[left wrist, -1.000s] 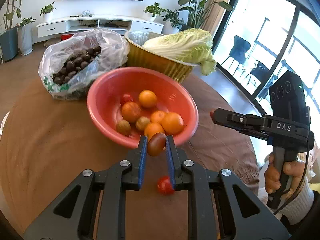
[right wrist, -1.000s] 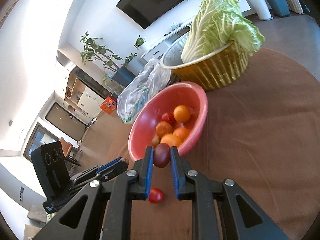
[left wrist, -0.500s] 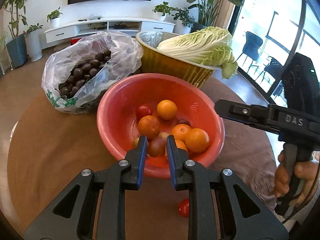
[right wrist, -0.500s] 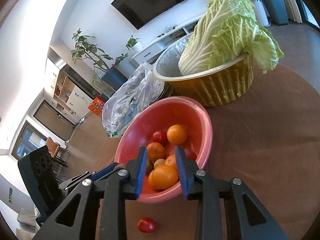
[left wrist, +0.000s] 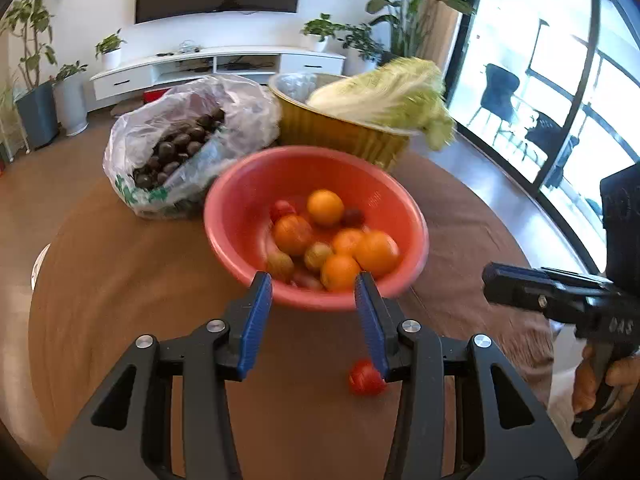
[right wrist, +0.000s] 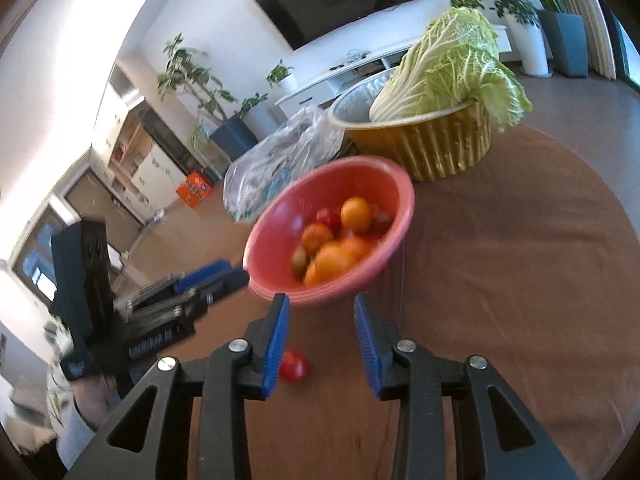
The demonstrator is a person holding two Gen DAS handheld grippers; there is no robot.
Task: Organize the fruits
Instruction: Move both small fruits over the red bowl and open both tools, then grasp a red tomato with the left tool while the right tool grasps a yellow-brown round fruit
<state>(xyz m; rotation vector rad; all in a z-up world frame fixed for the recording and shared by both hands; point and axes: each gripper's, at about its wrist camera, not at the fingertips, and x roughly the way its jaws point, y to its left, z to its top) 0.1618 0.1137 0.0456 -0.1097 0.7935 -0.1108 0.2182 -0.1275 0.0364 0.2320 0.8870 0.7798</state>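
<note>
While both grippers hang over the table's (left wrist: pixel 100 280) near edge, the left gripper (left wrist: pixel 314 294) has just been opening, jaws partway apart w/ nothing between; right gripper (right wrist: pixel 320 316) likewise apart, empty. 1 red tomato (left wrist: pixel 365 378) lies loose on the table just below the left gripper's right finger, near the table edge, apart from the pink bowl (left wrist: pixel 240 216). Bowl holds approx. 5 oranges plus several small tomatoes; exact no. blurred. 1 gold bowl (left wrist: pixel 340 136) w/ 1 cabbage (left wrist: pixel 384 96), 1 plastic bag (left wrist: pixel 180 140) at the far edge.
</note>
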